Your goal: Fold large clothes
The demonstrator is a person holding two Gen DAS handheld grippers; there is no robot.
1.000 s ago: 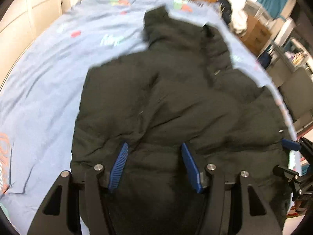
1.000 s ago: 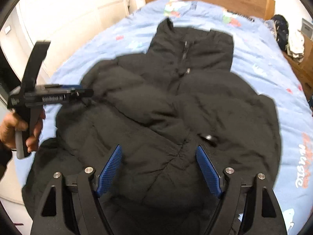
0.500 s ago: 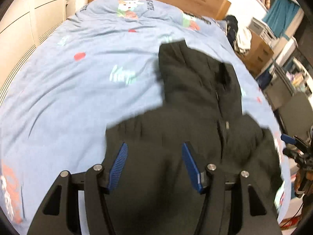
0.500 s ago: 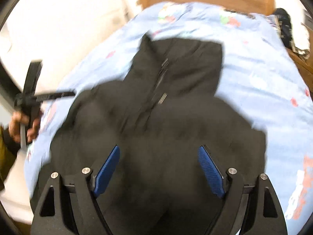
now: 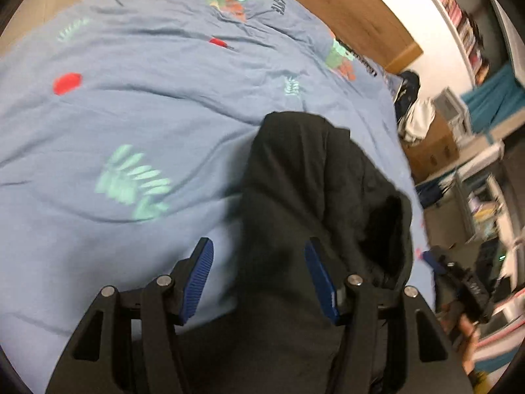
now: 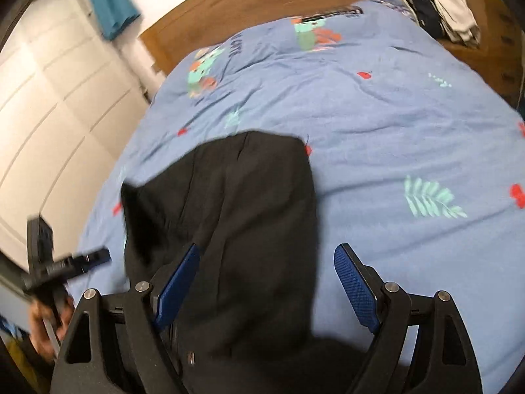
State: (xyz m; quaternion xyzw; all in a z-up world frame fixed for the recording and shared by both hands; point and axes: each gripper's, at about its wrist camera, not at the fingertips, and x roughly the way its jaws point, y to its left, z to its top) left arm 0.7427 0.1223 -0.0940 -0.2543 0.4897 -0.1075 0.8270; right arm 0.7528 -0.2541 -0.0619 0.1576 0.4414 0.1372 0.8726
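We've got the black puffy quilted jacket lying on the light-blue printed bedsheet, running lengthwise away from us toward the wooden headboard.

Left wrist view: our left gripper, black frame with blue ribbed pads, has its jaws spread wide with nothing pinched between the pads. The jacket's left edge falls in the gap between the fingers. The right pad sits over black fabric, the left pad over bare sheet. We can't tell whether the pads touch the cloth; the view is motion-blurred. The dark fabric carries on under the gripper frame to the bottom edge. Far right, our other tool and the hand on it show, blurred.

Right wrist view: our right gripper is also spread wide, gripping nothing. Here the jacket fills the left part of the gap. Its right edge runs between the fingers, so the left pad is over fabric and the right pad over bare sheet. A raised fold of the jacket stands up at left, just beyond the left pad. The left gripper shows at the far left edge, beside the jacket's left side.

A cardboard box with clothes piled on it sits past the bed's right side.
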